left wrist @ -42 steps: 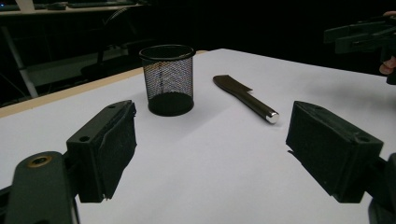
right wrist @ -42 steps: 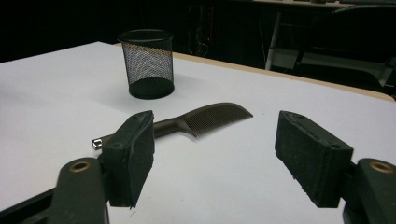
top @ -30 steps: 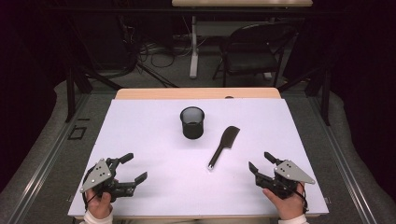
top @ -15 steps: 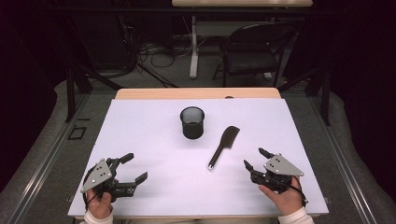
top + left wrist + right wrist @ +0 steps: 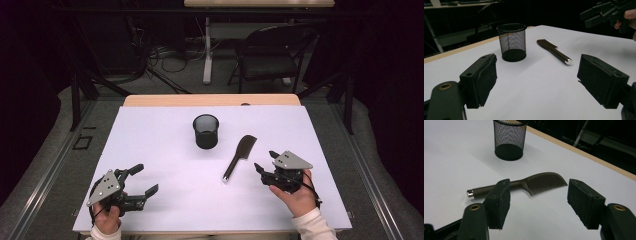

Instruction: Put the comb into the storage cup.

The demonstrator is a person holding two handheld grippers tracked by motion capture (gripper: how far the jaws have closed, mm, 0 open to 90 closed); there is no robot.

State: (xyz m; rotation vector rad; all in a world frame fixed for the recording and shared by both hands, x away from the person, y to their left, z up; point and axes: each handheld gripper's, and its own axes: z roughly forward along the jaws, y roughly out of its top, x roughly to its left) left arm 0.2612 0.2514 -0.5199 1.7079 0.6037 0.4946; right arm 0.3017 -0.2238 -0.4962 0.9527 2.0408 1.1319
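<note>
- the comb lies flat on the white worktop, just right of centre, and it has not shifted from where it lay a second ago: toothed head toward the far edge, handle with its silver end cap toward you.
- in the right gripper view the comb lies crosswise just beyond the jaws, teeth facing them; nothing touches it yet.
- your right hand-held gripper has come in from the near right corner and now sits just right of the comb's handle, near it but apart. that is the main change over the last second.
- its jaws stand partly open and hold nothing; they have eased slightly narrower, a small shift at most.
- i judge this as the approach to a pick-up: the gap looks ample for the slim handle, so what remains is lining up and lowering.
- the black mesh pen cup stands upright behind the comb and to its left, well apart, and looks empty; it seems the likely place for the comb.
- your left hand-held gripper rests at the near left as before, jaws wide open and empty, far from the comb.
</note>
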